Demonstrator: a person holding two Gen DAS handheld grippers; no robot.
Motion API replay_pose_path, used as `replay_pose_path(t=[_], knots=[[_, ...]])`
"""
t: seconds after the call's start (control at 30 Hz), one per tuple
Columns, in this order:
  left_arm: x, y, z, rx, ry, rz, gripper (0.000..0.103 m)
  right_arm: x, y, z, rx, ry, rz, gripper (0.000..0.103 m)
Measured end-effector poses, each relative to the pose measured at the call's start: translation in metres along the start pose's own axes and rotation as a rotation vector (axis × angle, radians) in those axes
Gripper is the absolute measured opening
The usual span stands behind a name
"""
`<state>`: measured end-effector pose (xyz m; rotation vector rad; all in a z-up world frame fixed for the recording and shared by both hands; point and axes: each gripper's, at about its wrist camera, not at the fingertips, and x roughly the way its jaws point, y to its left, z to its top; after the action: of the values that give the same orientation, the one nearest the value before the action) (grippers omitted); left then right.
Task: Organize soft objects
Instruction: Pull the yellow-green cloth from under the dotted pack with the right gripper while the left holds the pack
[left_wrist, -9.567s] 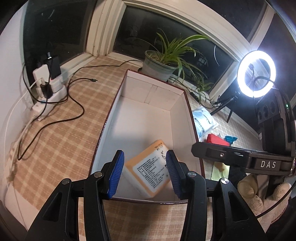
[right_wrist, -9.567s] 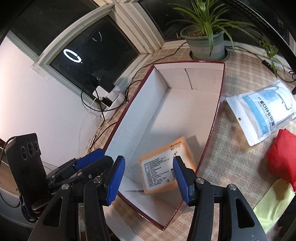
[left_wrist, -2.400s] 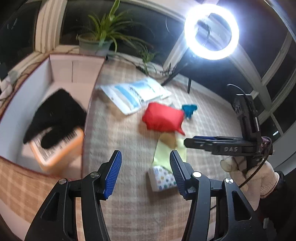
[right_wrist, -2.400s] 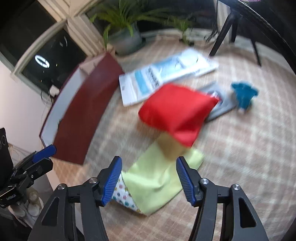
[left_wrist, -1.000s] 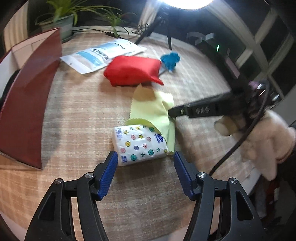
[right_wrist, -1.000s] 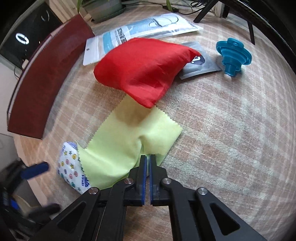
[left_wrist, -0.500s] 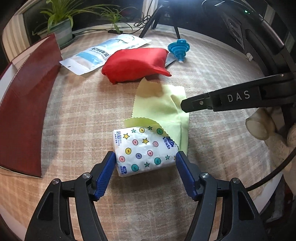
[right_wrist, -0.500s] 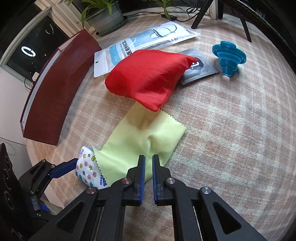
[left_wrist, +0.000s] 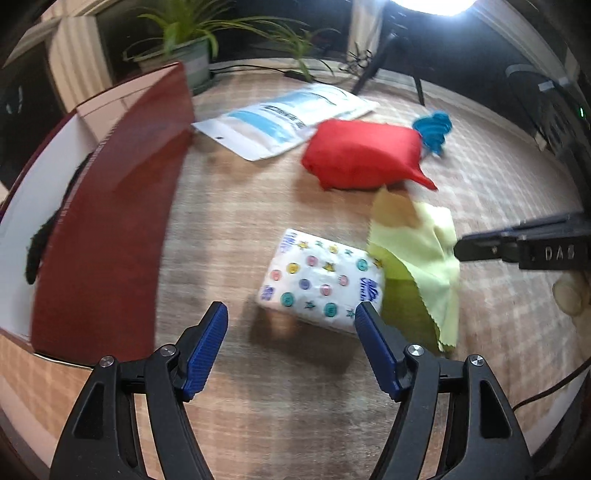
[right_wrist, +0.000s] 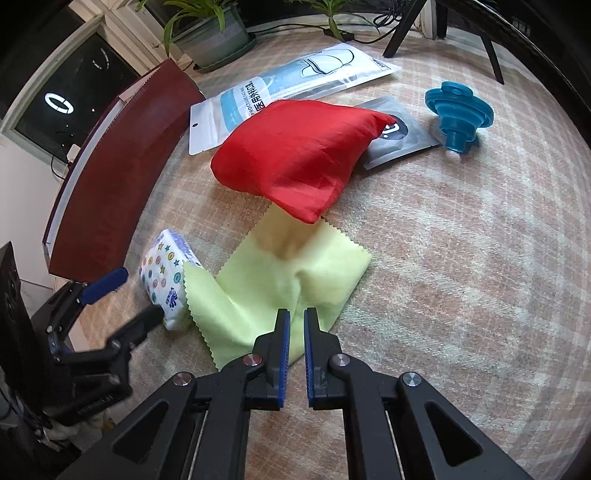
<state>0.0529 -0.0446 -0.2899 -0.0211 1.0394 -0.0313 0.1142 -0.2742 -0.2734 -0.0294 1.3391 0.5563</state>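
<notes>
- Low over the table, the left gripper (left_wrist: 291, 319) points forward and slightly down, its blue-padded fingers (left_wrist: 207, 343) spread wide on either side of the tissue pack (left_wrist: 321, 278), not touching it.
- That tissue pack, white with coloured dots and stars, lies on the checked tablecloth (left_wrist: 258, 406) just beyond the fingertips; its far right corner sits under a flap of the yellow-green cloth (left_wrist: 424, 251).
- From the right, the right gripper (right_wrist: 296, 321) reaches in nearly level with the table, its tips over the near edge of the yellow-green cloth (right_wrist: 288, 280).
- Its jaws stand almost together with a narrow slit between them; in the right wrist view no cloth shows inside the slit, and the cloth's near edge is hidden under the fingers, so I cannot tell whether any fabric is caught.
- Seen from the left wrist, the right gripper (left_wrist: 460, 251) meets the cloth at its right edge, where the fabric bunches up.
- Beyond the cloth, a red pouch (right_wrist: 295, 151) rests on the cloth's far corner.
- Behind it lie a white-and-blue mask packet (right_wrist: 284, 88), a small grey sachet (right_wrist: 402, 136) partly under the pouch, and a blue funnel (right_wrist: 458, 114) well apart to the right.
- To the left stands the dark red box (left_wrist: 110, 206), with something black (left_wrist: 48, 229) inside it.
- A potted plant (right_wrist: 210, 37) stands at the far edge near the window.
</notes>
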Motion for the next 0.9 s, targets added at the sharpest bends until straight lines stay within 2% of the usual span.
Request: replay_pose_path(t=[0.1,0.2,0.3,0.5,0.63,0.73,0.9], knots=[[-0.006,0.007,0.000,-0.036,-0.013,-0.009,0.071,0.000,0.000,0.001,0.007,-0.007,0.000,0.007],[-0.013,0.012,-0.003,-0.089,-0.021,-0.064,0.071,-0.002,0.001,0.000,0.014,-0.026,0.030,0.013],[-0.011,-0.003,-0.004,-0.046,-0.008,-0.088,0.071,-0.002,0.008,-0.002,-0.007,-0.031,0.039,0.013],[0.003,-0.024,-0.002,0.042,-0.002,-0.004,0.071,0.001,0.022,-0.002,-0.038,-0.026,0.045,0.013],[0.009,-0.004,-0.004,-0.010,0.007,0.017,0.071,0.006,0.025,0.000,-0.052,-0.033,0.051,0.013],[0.008,0.010,-0.005,-0.018,0.001,0.068,0.070,0.011,0.030,0.002,-0.057,-0.032,0.049,0.013],[-0.001,0.016,-0.008,-0.010,-0.011,0.080,0.071,0.024,0.047,-0.003,-0.148,-0.003,0.005,0.013]])
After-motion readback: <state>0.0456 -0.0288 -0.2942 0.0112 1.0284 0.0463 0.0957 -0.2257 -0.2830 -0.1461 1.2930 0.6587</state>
